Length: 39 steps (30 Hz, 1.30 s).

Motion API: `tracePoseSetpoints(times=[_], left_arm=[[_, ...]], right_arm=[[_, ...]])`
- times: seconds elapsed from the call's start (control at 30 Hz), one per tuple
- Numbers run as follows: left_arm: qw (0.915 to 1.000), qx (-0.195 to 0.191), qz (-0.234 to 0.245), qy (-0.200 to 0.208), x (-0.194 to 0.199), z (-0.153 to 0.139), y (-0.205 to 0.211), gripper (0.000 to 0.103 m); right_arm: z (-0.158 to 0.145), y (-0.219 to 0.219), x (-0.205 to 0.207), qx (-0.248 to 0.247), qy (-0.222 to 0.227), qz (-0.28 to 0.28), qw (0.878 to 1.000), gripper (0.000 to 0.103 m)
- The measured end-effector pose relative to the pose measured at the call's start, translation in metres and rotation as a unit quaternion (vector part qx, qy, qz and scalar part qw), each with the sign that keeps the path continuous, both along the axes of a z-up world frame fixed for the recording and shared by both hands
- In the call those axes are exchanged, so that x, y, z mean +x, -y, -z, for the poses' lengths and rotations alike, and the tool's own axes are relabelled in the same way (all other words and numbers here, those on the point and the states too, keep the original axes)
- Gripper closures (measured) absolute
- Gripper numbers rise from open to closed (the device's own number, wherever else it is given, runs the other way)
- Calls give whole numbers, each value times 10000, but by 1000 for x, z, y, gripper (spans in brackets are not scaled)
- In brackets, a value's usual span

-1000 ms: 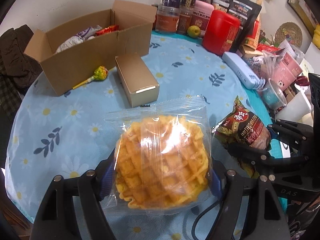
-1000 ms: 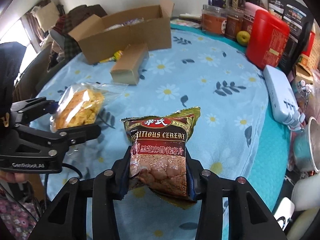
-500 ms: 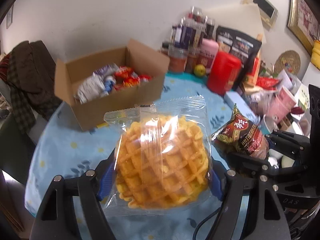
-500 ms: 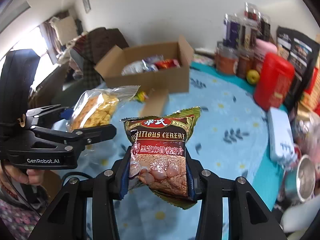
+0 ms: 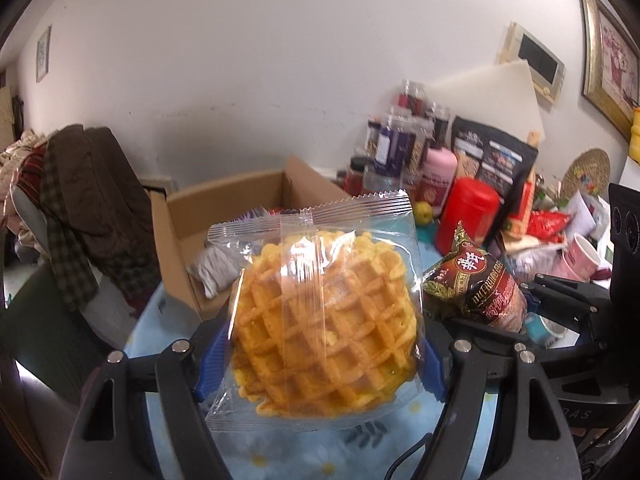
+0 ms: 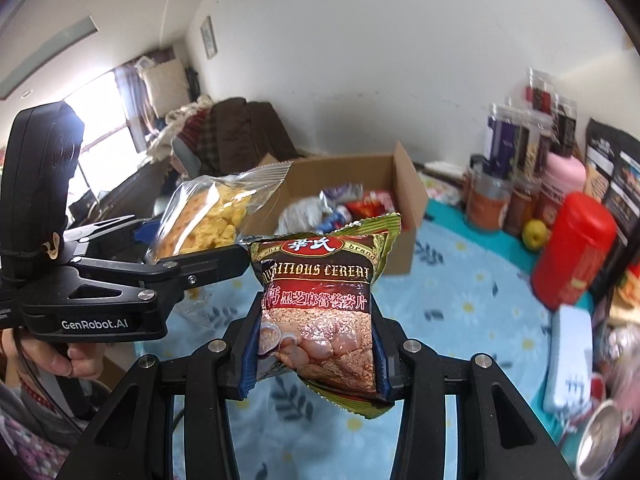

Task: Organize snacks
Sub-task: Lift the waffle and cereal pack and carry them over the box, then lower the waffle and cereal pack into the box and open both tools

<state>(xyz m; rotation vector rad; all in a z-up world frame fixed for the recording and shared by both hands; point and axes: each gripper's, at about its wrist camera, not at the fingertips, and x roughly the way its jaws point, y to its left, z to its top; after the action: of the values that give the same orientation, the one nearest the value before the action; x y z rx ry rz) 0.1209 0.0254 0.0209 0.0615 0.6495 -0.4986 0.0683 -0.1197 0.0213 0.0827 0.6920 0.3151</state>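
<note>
My left gripper [image 5: 320, 356] is shut on a clear-wrapped waffle pack [image 5: 324, 320], held up in the air and filling the middle of the left wrist view. The same waffle pack [image 6: 204, 220] shows at the left of the right wrist view, in the left gripper [image 6: 192, 252]. A brown and green cereal packet [image 6: 320, 304] is clamped upright between the blue pads of my right gripper [image 6: 316, 360]; the cereal packet [image 5: 476, 284] also appears right of the waffle. Behind both stands an open cardboard box [image 6: 344, 184] with several wrapped snacks inside; the box [image 5: 224, 216] is partly hidden by the waffle.
The round table has a blue daisy-print cloth [image 6: 460, 312]. At its right stand a red canister [image 6: 572, 252], jars and bottles [image 6: 516, 168], a green fruit [image 6: 534, 234] and a white case [image 6: 568, 356]. Dark clothes hang over a chair [image 5: 84, 208] on the left.
Both grippers have risen and tipped up with their packets still held, so the views show more wall and less table. The small brown box and lollipop have dropped out of sight.
</note>
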Motion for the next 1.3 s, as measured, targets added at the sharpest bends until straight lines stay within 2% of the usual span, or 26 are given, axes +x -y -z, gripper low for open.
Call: tracePoseSetpoints(times=[0.23, 0.57, 0.9, 1.3], left_arm=[[9995, -74, -84, 298, 34, -21, 1, 27], [9986, -117, -228, 456, 100, -30, -1, 26], [9983, 3, -468, 340, 170, -10, -4, 27], [9963, 263, -785, -247, 235, 30, -3, 26]], right_arm=[[-19, -2, 38, -45, 268, -65, 9996, 59], [-33, -2, 100, -145, 482, -91, 9987, 59], [-27, -8, 173, -289, 558, -175, 9979, 59], [6, -18, 236, -417, 136, -397, 9982, 59]])
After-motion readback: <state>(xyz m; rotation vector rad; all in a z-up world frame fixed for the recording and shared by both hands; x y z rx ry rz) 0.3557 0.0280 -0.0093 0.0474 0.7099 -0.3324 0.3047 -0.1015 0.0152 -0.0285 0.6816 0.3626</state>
